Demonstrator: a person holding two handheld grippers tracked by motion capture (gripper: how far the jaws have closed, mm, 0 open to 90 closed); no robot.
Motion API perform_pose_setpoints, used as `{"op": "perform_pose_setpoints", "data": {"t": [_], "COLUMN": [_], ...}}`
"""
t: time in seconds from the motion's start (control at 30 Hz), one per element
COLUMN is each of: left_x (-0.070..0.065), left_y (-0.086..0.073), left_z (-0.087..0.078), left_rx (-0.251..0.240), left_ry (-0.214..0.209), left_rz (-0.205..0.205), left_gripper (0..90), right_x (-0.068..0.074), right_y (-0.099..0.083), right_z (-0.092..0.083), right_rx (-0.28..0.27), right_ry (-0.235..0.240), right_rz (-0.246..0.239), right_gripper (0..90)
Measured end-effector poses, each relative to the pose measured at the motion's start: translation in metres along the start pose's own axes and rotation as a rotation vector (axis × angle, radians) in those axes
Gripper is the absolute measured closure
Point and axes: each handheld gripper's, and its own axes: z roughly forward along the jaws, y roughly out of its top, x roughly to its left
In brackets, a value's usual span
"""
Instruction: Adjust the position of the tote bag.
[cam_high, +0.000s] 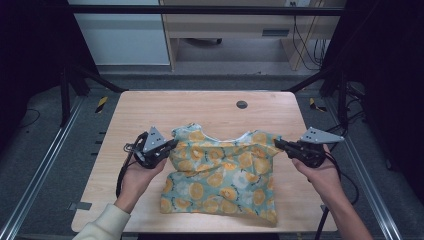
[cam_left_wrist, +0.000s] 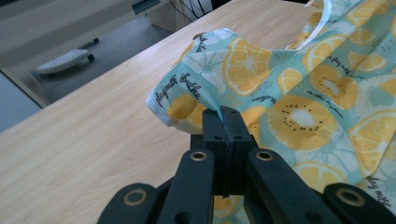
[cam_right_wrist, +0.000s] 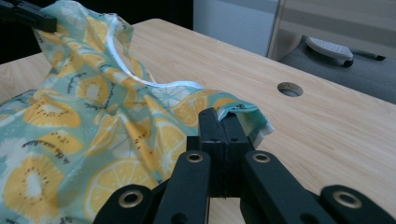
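Note:
A small teal shirt (cam_high: 220, 172) printed with orange and lemon slices lies spread on the wooden table (cam_high: 200, 107), its white-trimmed neckline toward the far side. My left gripper (cam_high: 172, 144) is shut on the shirt's left shoulder edge; in the left gripper view the jaws pinch the cloth (cam_left_wrist: 187, 100) at its hem. My right gripper (cam_high: 278, 143) is shut on the right shoulder edge, the fabric (cam_right_wrist: 238, 109) bunched at its tips. The upper part of the shirt is lifted slightly between the two grippers while the lower part rests on the table.
A round grommet hole (cam_high: 241, 104) sits in the table's far middle. Dark metal frame rails (cam_high: 40, 165) run along both sides of the table. Beyond the far edge stands a wooden desk (cam_high: 225, 25) with cables on the floor.

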Motion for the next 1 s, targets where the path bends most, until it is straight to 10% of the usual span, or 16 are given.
{"op": "perform_pose_setpoints", "data": {"t": [0.43,1.0], "left_x": [0.000,-0.026], "left_y": [0.008,-0.020], "left_z": [-0.012,-0.042], "left_rx": [-0.045,-0.080], "left_ry": [0.027,-0.091], "left_rz": [0.016,0.036], "left_gripper": [90.0,90.0], "right_x": [0.001,0.033], "right_y": [0.014,0.001], "right_z": [-0.007,-0.035], "right_rx": [-0.041,-0.059], "right_ry": [-0.007,0.055], "right_rz": [-0.006,-0.038], "right_gripper": [90.0,90.0]}}
